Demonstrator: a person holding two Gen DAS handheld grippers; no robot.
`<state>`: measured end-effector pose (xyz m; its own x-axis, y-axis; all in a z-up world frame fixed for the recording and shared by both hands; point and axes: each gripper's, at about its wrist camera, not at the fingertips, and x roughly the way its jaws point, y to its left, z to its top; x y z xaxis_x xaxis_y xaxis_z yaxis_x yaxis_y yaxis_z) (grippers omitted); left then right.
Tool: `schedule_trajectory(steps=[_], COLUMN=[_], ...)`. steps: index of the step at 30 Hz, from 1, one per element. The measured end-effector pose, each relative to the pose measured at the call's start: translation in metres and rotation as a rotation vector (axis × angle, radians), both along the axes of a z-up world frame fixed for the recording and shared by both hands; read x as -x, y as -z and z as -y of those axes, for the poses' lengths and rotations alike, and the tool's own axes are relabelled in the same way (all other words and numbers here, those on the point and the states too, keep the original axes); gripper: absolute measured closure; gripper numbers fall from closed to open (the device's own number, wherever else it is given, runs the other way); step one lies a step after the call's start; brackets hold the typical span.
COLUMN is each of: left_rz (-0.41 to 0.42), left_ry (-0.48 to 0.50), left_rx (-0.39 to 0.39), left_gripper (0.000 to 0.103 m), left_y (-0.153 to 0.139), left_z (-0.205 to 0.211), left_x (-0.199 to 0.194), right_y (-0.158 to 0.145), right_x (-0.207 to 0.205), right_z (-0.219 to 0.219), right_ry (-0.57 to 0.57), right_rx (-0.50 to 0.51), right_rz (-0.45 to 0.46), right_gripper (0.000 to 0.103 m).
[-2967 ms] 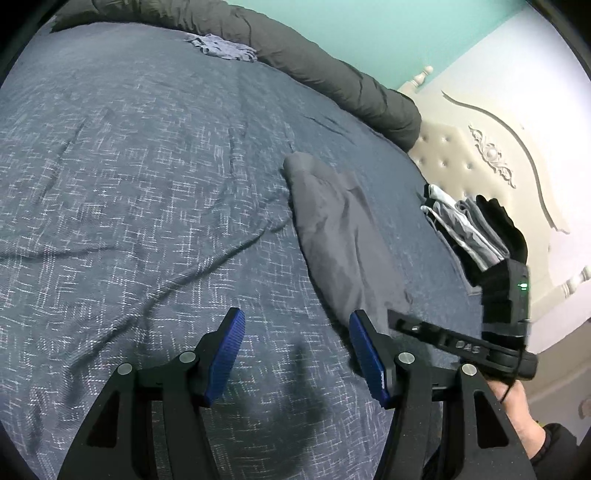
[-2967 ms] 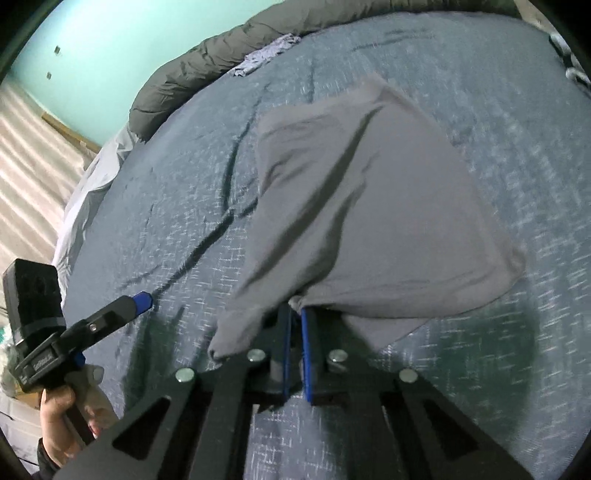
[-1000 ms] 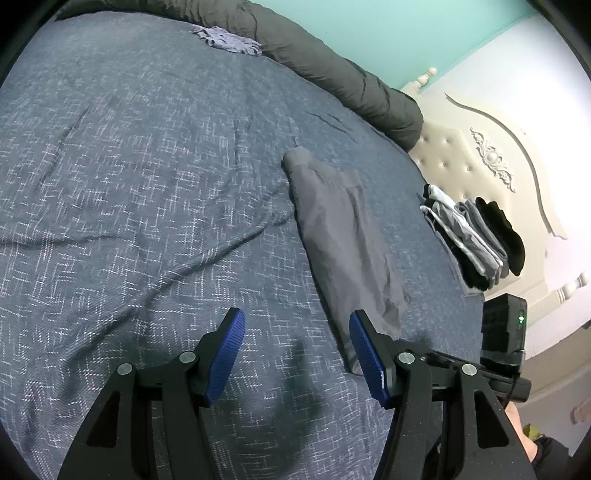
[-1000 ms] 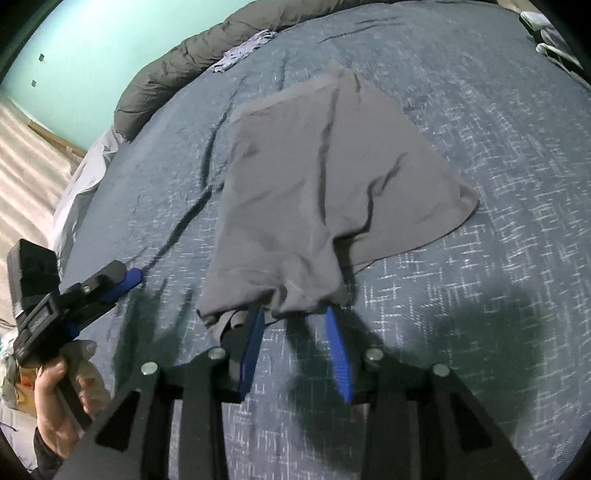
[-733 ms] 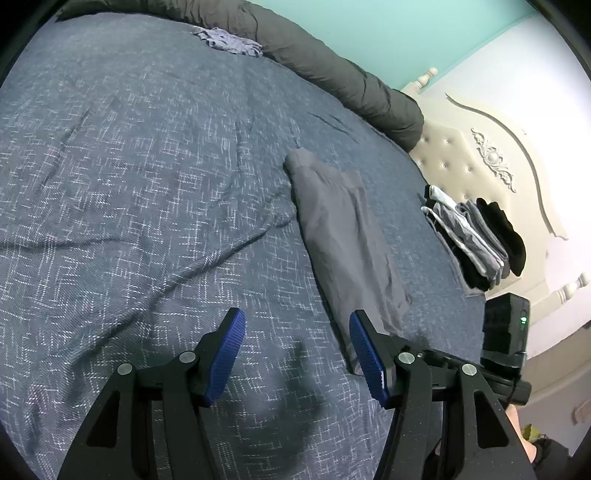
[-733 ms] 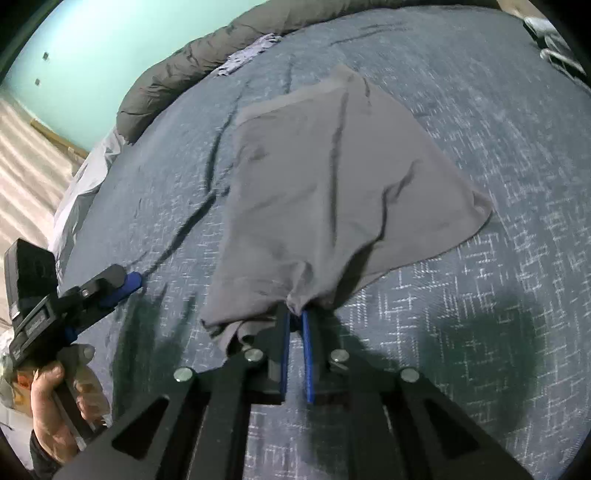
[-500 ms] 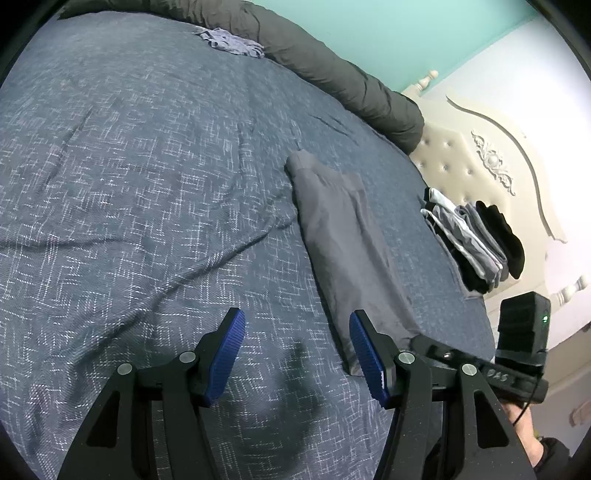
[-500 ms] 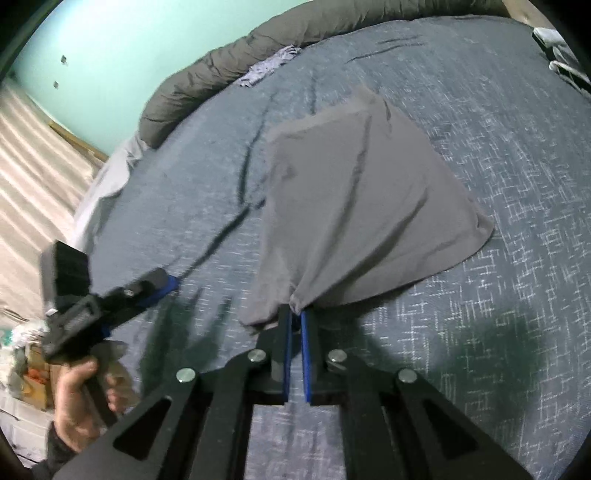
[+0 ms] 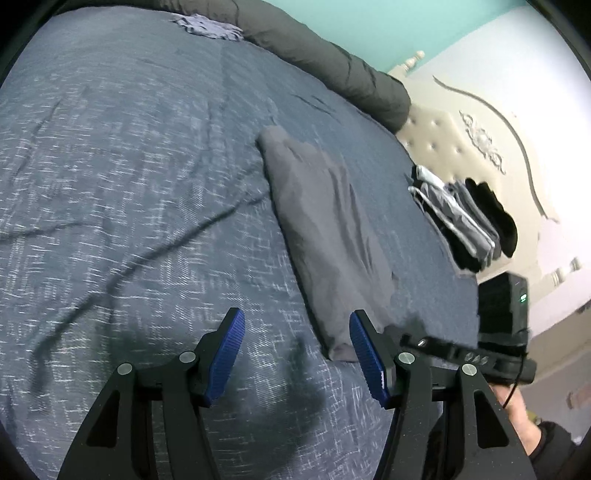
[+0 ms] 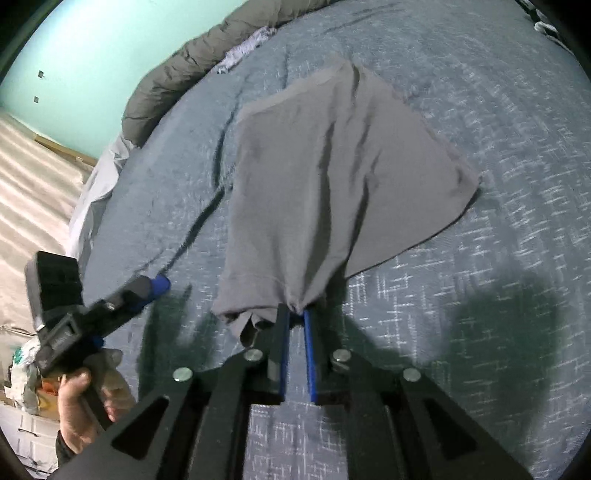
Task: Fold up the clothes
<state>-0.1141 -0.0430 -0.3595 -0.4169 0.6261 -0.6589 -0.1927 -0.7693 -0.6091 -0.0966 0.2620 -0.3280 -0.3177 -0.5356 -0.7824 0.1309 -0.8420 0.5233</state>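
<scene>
A grey garment [image 10: 332, 177] lies spread on a bed covered by a blue flecked bedspread [image 10: 498, 258], its near hem gathered at the tips of the right gripper [image 10: 295, 314]. The blue fingers [image 10: 309, 354] of that gripper stand only a narrow slit apart, having just eased slightly wider, and the bunched edge of the cloth sits pinched at their ends, with the rest of the garment fanning away toward 12 o'clock and a loose fold hanging off at 9 o'clock of the tips.

In the left wrist view the left gripper [image 9: 295, 350] hangs over the bedspread [image 9: 129, 184] with its blue fingers [image 9: 229, 354] spread well apart and nothing between them; the garment [image 9: 325, 229] runs as a long folded strip from 12 o'clock down to the right finger, its near corner just beside that finger.

A stack of folded clothes [image 9: 461, 218] rests at 2 o'clock near the cream tufted headboard [image 9: 436, 136]. A dark grey rolled duvet [image 9: 325, 62] lines the far edge of the bed, with a small pale cloth [image 9: 207, 26] beside it. A hand [image 10: 88, 402] grips the left tool's handle at 8 o'clock in the right wrist view.
</scene>
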Motion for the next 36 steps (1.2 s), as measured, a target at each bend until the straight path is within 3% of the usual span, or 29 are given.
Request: schedule_trajectory(steps=[3,7,12,16,17,22,26,28,29,30,36], left_rz=[0.001,0.008,0.043,0.072,0.075,0.067,0.056,0.05,0.047,0.051,0.079], left_ry=[0.025,0.061,0.084,0.071,0.073,0.096,0.093,0.087,0.082,0.073,0.027], left_rx=[0.004,0.011,-0.012,-0.053,-0.067,-0.053,-0.061,-0.066,-0.07,-0.077,-0.098], left_gripper=[0.04,0.04,0.04,0.042,0.045,0.096,0.1,0.1,0.1,0.1,0.1], left_y=[-0.001,0.0,0.011,0.02,0.021,0.023,0.019,0.016,0.015,0.015,0.019], left_z=[-0.011,-0.028,-0.05,-0.046,-0.046,-0.049,-0.042,-0.038,-0.032,-0.029,-0.013], left_x=[-0.002,-0.004,-0.002,0.002,0.003,0.001,-0.001,-0.003,-0.005,-0.005,-0.008], right_y=[-0.012,-0.017,-0.018,-0.014,-0.013,0.003,0.017,0.021,0.022,0.022,0.019], right_x=[-0.001,0.007,0.022,0.038,0.041,0.06,0.07,0.072,0.072,0.072,0.07], right_z=[-0.011,-0.03,-0.052,-0.068,-0.069,-0.063,-0.056,-0.053,-0.052,-0.052,-0.064], right_ry=[0.014,0.062,0.153,0.194,0.19,0.162,0.134,0.117,0.11,0.106,0.127], right_rx=[0.015,0.0,-0.092,-0.131,-0.145,-0.181,-0.215,-0.229,-0.239,-0.252,-0.28], right_rz=[-0.037,-0.042,-0.048,-0.037,-0.036,-0.009,0.001,-0.009,-0.014,-0.02,-0.046], right_gripper=[0.073,0.073,0.073,0.073,0.073,0.073,0.073,0.077,0.095,0.101,0.102])
